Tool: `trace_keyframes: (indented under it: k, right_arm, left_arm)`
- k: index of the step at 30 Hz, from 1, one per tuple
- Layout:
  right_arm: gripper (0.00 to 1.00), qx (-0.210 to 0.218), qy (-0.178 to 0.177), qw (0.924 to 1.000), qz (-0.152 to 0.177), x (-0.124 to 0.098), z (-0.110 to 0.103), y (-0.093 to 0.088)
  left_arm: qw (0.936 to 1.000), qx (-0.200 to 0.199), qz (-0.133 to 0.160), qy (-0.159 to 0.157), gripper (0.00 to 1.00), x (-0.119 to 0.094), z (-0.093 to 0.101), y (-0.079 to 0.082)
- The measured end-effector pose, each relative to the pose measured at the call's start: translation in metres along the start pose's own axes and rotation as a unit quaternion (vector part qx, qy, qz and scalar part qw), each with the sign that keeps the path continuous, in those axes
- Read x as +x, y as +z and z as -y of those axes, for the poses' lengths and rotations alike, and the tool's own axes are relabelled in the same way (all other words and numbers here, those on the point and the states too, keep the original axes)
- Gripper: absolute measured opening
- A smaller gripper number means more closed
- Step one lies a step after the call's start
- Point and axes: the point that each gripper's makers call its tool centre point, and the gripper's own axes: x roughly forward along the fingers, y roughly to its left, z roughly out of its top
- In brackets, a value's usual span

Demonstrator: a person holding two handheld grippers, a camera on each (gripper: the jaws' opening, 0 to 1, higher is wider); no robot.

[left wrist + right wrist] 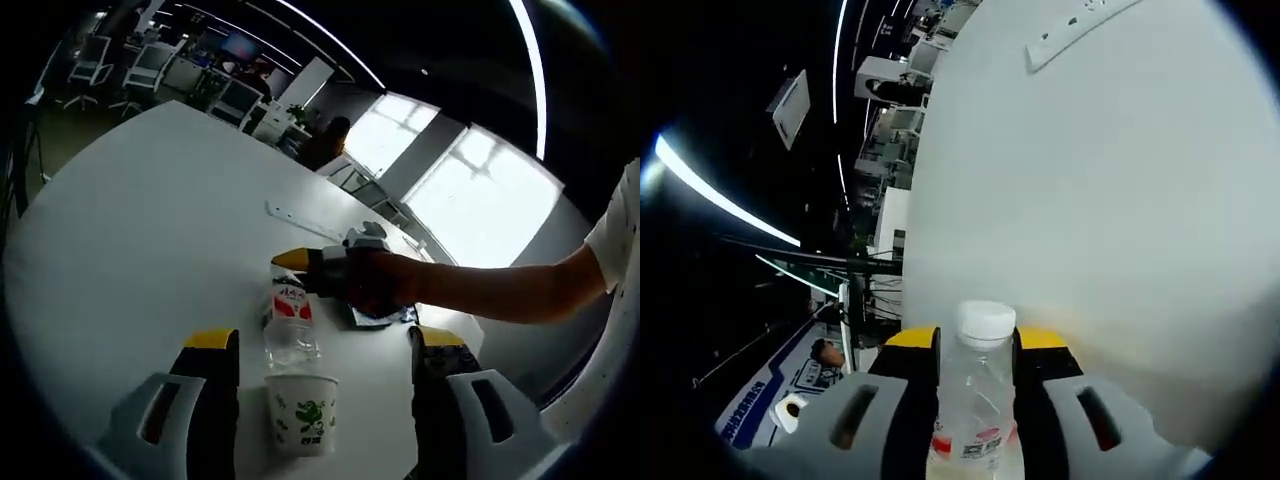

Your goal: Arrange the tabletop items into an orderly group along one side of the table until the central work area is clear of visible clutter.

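A clear water bottle point(291, 330) with a red label stands on the white table point(150, 230), just behind a paper cup point(301, 412) printed with green leaves. My left gripper point(326, 338) is open, its yellow-tipped jaws wide on either side of the cup and touching nothing. A hand brings my right gripper point(308, 266) in from the right to the bottle's top. In the right gripper view, the right gripper point(978, 340) is shut on the water bottle point(975, 420) just below its white cap point(986, 321).
A white power strip point(300, 218) point(1070, 30) lies farther along the table. A dark blue packet point(385, 317) sits under the person's hand. The arm point(500, 290) reaches in from the right. Office chairs point(150, 65) stand beyond the far edge.
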Motion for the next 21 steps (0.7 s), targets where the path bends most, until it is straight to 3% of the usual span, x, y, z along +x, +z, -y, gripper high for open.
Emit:
trace_keyframes:
  k: [4, 8, 13, 21]
  right_arm:
    - [0.26, 0.016, 0.01, 0.9998, 0.006, 0.001, -0.001, 0.002]
    - [0.21, 0.0, 0.001, 1.0, 0.002, 0.003, 0.003, 0.002]
    - [0.2, 0.008, 0.007, 0.9999, 0.006, 0.002, 0.002, 0.003]
    - [0.19, -0.007, 0.012, 0.9998, 0.016, 0.003, -0.004, 0.004]
  left_arm:
    - [1.0, -0.002, 0.002, -0.001, 0.71, 0.002, -0.004, 0.002]
    - [1.0, -0.002, 0.0, -0.001, 0.71, 0.005, -0.008, 0.002]
    - [1.0, -0.002, -0.001, -0.002, 0.7, 0.009, -0.012, 0.004]
    - [0.9995, 0.009, -0.018, -0.026, 0.7, 0.02, -0.016, 0.009]
